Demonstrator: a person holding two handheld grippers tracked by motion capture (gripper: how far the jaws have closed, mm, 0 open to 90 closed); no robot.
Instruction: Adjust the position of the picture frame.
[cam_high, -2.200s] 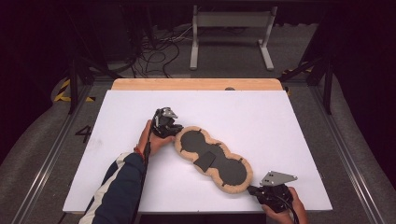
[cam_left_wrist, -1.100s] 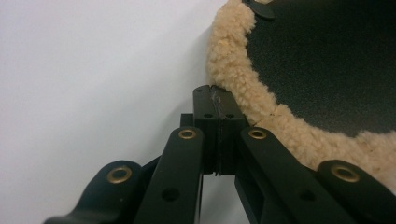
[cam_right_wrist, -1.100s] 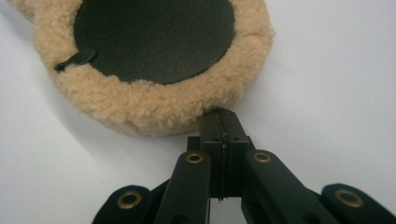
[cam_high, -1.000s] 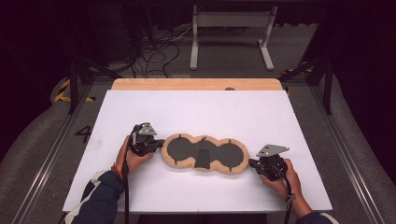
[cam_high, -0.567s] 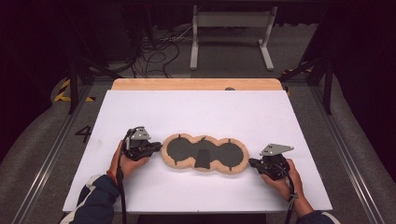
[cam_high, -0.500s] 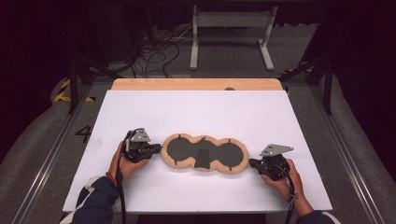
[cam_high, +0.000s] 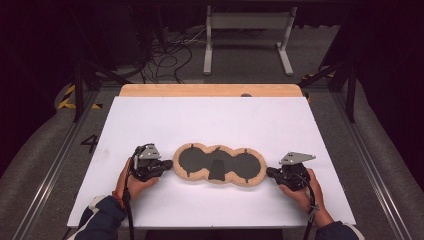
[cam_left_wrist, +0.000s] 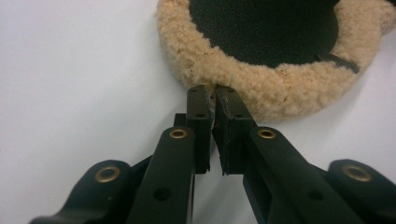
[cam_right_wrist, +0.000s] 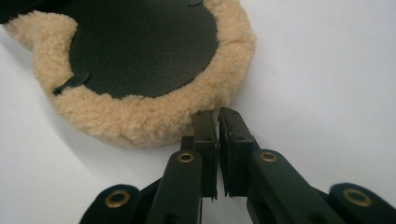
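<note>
The three-lobed fleece-rimmed pad (cam_high: 218, 165) had swung from a slant, its ends at 10 and 4 o'clock, to lie level along the 9-to-3 line in the near half of the white table (cam_high: 210, 120). The straightening looked done. The left gripper (cam_high: 169, 166) had just been opening its jaws a crack. It had let go, with nothing between them and its tips at the pad's 9 o'clock edge. The right gripper (cam_high: 270, 172) stood just off the 3 o'clock end, all but closed on nothing. The rim was tan, curly, woolly pile. The three round faces were flat, matte black sheet with small black tabs.
</note>
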